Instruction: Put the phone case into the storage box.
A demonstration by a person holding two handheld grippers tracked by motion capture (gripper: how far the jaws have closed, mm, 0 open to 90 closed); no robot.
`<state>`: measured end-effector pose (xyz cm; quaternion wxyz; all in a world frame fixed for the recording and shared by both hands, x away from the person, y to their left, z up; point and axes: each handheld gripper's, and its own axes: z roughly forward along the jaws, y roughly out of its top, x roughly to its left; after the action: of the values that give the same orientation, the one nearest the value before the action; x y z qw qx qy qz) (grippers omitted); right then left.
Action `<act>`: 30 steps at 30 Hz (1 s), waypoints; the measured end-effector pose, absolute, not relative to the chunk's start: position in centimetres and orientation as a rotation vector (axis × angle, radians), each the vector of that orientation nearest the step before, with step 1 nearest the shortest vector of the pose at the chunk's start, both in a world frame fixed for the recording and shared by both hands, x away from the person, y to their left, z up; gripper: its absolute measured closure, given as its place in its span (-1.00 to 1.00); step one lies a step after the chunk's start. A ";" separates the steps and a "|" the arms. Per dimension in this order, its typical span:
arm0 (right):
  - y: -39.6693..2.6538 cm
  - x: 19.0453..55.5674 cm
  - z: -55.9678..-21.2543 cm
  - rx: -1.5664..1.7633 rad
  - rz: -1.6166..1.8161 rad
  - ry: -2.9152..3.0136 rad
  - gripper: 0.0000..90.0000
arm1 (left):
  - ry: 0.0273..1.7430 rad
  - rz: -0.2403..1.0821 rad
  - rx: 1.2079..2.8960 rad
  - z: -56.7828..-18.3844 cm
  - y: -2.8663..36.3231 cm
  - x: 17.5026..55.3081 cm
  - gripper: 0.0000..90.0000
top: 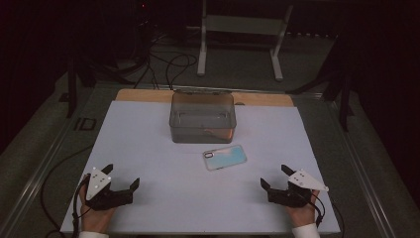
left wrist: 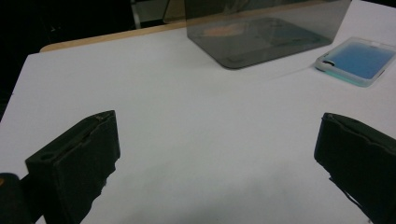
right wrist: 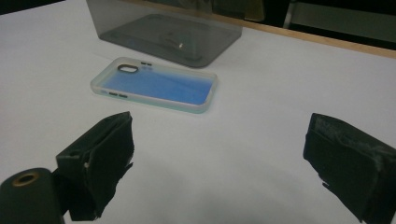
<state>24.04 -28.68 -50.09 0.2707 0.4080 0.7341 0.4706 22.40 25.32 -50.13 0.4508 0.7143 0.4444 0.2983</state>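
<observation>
While both hand-held grippers sit at the near edge of the worktop point(top: 148, 129), nothing's been picked up yet, so I'd call this the start position, pre-reach. Left hand-held gripper point(top: 121, 178) has its jaws spread wide w/ nothing between them; in the left gripper view just bare white surface shows between the two black jaws. Right hand-held gripper point(top: 275, 177) same: jaws spread, empty, resting low near the front edge.

The phone case point(top: 225, 157) lies flat on the white sheet, roughly mid-worktop, just in front of the smoky clear plastic box point(top: 202, 116) and apart from it. It's nearer the right gripper than the left, angled a bit rel. to the box.

Look of the case: soft translucent rim, blue centre fading to teal/pale at one end, camera cutout w/ dark ring at one short end, small button slots along a long side. Lying w/ its opening down or up — can't tell for sure.

Next move, my guess: right gripper goes fwd and toward the centre, drops jaws across the case's narrow width or pinches one rim edge. It's thin and flat on the sheet, so a low jaw angle is needed to get under the lip; prob. bound for the box, which has sthg small inside, unclear what.
</observation>
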 end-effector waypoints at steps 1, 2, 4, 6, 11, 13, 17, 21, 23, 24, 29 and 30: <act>-28.7 24.0 -50.1 1.097 1.267 1.978 -0.81 | 1.098 0.737 1.768 -50.1 25.3 22.4 -0.99; -28.7 24.0 -50.1 1.095 1.265 1.978 -0.81 | 1.098 0.739 1.770 -50.1 25.3 22.4 -0.99; -28.7 24.0 -50.1 1.097 1.265 1.976 -0.81 | 1.098 0.739 1.770 -50.1 25.3 22.4 -0.99; -28.7 24.0 -50.1 1.101 1.265 1.972 -0.81 | 1.102 0.743 1.770 -50.2 25.2 22.4 -0.99; -28.6 23.9 -50.1 1.097 1.262 1.969 -0.81 | 1.111 0.711 1.733 -50.1 25.1 22.0 -0.99; -28.6 23.9 -50.1 1.097 1.260 1.970 -0.81 | 1.105 0.705 1.726 -50.1 25.0 22.0 -0.99; -28.6 23.9 -50.1 1.093 1.259 1.973 -0.81 | 1.089 0.689 1.762 -50.3 24.0 22.3 -0.99; -28.7 23.8 -50.1 1.093 1.264 1.969 -0.81 | 1.088 0.689 1.765 -50.2 23.4 22.5 -0.99; -28.7 23.8 -50.1 1.098 1.269 1.966 -0.81 | 1.083 0.683 1.760 -50.0 23.1 22.6 -0.99; -28.7 23.8 -50.1 1.098 1.269 1.966 -0.81 | 1.083 0.683 1.760 -50.0 23.1 22.6 -0.99; -28.6 23.9 -50.1 1.098 1.274 1.959 -0.81 | 1.071 0.691 1.764 -49.2 22.3 23.2 -0.99; -28.6 23.9 -50.1 1.098 1.273 1.959 -0.81 | 1.067 0.690 1.760 -49.0 22.1 23.3 -0.99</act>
<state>23.89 -28.64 -50.10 0.2765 0.4088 0.7293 0.4740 23.32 22.12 -49.04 0.4665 0.7171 0.4348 0.2813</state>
